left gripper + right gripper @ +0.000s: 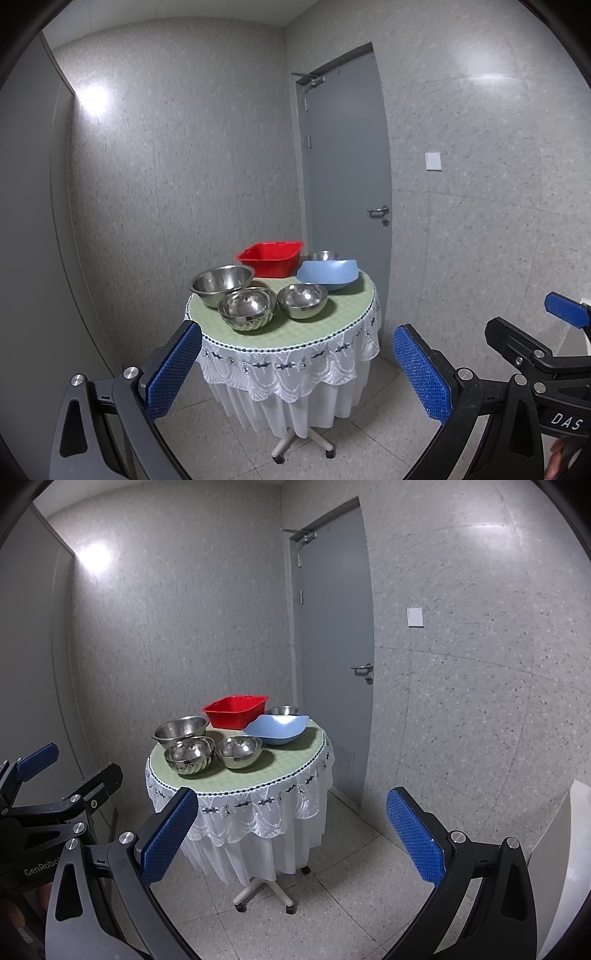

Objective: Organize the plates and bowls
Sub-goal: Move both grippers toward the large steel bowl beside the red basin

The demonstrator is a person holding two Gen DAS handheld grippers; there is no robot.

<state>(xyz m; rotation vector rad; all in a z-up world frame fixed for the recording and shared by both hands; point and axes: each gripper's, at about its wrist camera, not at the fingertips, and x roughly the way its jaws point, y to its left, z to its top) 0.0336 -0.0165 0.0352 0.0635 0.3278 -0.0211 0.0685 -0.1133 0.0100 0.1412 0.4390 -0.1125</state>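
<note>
I hold my left gripper (295,373) and my right gripper (291,838) side by side in the air, both well short of the small round bench with a green top and white lace skirt (332,314). Each gripper's blue-padded fingers are spread wide with nothing between them.

On the bench, nearest me, a smooth steel bowl sits nested inside a fluted steel bowl (248,308). Just to the right of that pair stands a round steel bowl (303,301), close to it but whether touching I cannot tell. Behind the nested pair on the left is a larger, wide steel mixing bowl (221,282). At the back sits a red rectangular plastic basin (270,258), and to its right a pale blue plastic bowl with a wavy rim (328,274). A small steel bowl (323,255) peeks out behind the blue one.

The bench stands on a white wheeled base (304,443) on the tiled floor, in front of a grey door (343,166).
</note>
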